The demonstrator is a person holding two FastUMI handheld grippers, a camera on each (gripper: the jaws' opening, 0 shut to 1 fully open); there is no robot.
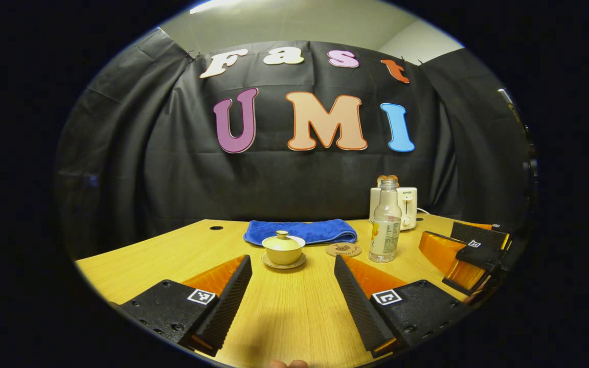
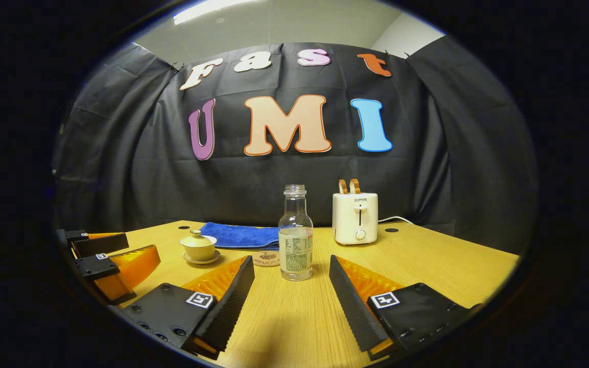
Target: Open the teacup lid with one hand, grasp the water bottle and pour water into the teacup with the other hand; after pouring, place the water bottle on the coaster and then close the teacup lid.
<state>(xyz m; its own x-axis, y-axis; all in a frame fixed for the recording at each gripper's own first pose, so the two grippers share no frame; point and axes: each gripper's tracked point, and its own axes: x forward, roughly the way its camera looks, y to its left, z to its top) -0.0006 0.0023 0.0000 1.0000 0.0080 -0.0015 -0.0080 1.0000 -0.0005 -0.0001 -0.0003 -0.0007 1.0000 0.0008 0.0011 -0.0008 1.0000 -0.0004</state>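
While the left gripper hangs low over the table with its jaws wide and nothing between them, the teacup sits straight ahead of it on its saucer, lid on. Likely glazed ceramic: light, slick, chippable. The small knob on top of the lid looks like the only sensible hold, pinched gently. Cup contents hidden under the lid. Ahead and right: coaster, bare, then the water bottle, upright, uncapped. The right gripper shows at far right.

From the right gripper view, the right gripper also stands wide and empty, with the water bottle dead ahead, just beyond the fingertips. Clear thin plastic, probably squashy; liquid seems to fill roughly the lower half, so moderate weight. Grasp at the labelled body, firm but not crushing, since the mouth is open. Coaster and teacup lie ahead-left.
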